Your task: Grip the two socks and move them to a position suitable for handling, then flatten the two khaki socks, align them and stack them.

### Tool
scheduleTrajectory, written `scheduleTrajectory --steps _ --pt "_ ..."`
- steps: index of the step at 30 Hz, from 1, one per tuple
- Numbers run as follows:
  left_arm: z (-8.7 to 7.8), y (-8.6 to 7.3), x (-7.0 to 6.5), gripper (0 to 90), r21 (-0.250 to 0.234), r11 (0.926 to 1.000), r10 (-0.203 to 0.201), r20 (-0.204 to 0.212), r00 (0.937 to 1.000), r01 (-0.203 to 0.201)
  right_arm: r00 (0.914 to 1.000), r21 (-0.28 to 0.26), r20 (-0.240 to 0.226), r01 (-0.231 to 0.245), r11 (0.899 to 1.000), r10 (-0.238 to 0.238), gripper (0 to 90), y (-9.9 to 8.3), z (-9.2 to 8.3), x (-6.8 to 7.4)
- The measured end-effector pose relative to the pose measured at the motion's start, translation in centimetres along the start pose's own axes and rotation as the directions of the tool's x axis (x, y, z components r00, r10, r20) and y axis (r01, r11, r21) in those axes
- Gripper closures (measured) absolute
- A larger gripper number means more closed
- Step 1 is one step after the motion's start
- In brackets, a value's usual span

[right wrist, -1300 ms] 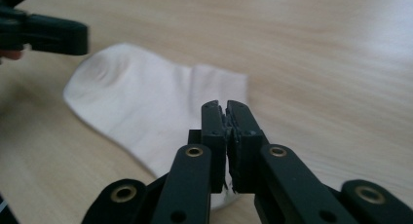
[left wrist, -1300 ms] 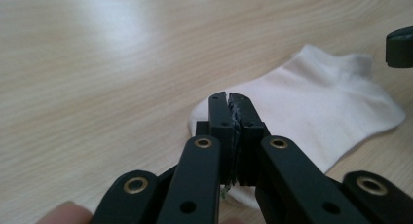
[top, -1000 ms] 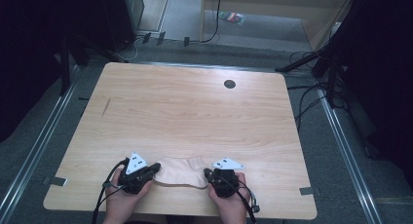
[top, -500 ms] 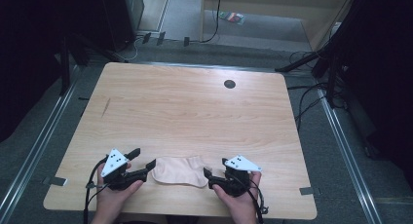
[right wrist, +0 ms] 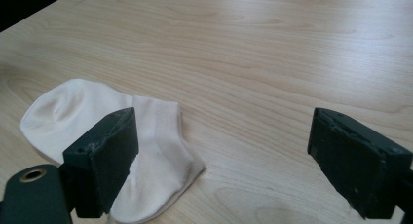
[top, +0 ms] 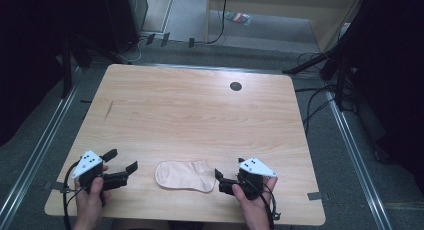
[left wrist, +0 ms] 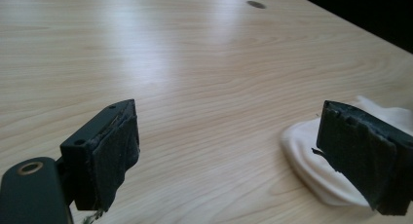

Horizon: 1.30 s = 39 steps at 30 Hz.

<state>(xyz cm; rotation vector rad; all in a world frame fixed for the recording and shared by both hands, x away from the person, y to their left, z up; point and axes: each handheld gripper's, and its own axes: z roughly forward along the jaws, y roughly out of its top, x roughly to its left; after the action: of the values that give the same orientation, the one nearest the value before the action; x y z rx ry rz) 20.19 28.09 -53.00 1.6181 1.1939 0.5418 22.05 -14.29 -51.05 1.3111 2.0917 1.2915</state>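
Left gripper (top: 122, 162) w/ jaws wide, just been opening, nothing between. Right gripper (top: 220, 180) same: spread, just been opening, empty. Sock (top: 185, 175) lay flat between the two, apart from left, toe end nearer it; cuff just beside right. Table (top: 200, 115) otherwise bare nearby. Looked like release step done. Next probably called for backing off, or a fresh pinch at an edge.
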Motion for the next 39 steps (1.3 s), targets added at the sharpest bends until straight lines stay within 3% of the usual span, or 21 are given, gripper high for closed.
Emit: scheduleTrajectory --steps 3,13,19,24,28,31,34,39 --pt "-0.6 -0.2 1.7 8.7 -0.002 1.0 -0.005 -0.063 0.998 0.004 0.9999 -0.008 0.011 -0.004 1.0 0.004 10.9 0.0 -0.2 -0.5" --pt "-1.9 -0.8 4.7 8.7 0.006 0.9996 -0.027 -0.163 0.9862 0.028 0.9989 -0.045 0.045 -0.012 0.999 0.014 10.9 -0.2 -1.6 -3.0" --pt "-2.5 -1.1 5.8 8.7 0.003 0.9991 -0.042 -0.186 0.9817 0.043 0.9963 -0.063 0.082 -0.02 0.998 0.025 10.9 -0.5 -2.8 -5.0" --pt "-2.8 -1.3 6.2 8.7 0.012 0.9996 -0.022 -0.22 0.9753 0.025 0.993 -0.077 0.108 -0.04 0.996 0.049 10.9 -1.2 -4.0 -7.0" --pt "-2.9 -1.4 6.5 8.7 0.016 0.9996 -0.02 -0.231 0.9728 0.024 0.9871 -0.076 0.146 -0.056 0.996 0.067 10.9 -2.0 -4.9 -8.9" --pt "-3.0 -1.4 6.7 8.7 0.029 0.9996 0.005 -0.251 0.9681 0.002 0.9796 -0.052 0.189 -0.058 0.997 0.067 10.9 -2.9 -5.3 -10.3" --pt "-3.0 -1.5 6.9 8.7 0.042 0.9991 0.021 -0.259 0.9657 -0.011 0.9761 -0.041 0.201 -0.076 0.996 0.083 10.9 -3.7 -5.5 -11.7" --pt "-3.3 -1.6 7.2 8.7 0.02 0.9998 0.0 -0.256 0.9666 0.006 0.9698 -0.046 0.22 -0.098 0.994 0.106 10.9 -4.4 -6.2 -13.1"
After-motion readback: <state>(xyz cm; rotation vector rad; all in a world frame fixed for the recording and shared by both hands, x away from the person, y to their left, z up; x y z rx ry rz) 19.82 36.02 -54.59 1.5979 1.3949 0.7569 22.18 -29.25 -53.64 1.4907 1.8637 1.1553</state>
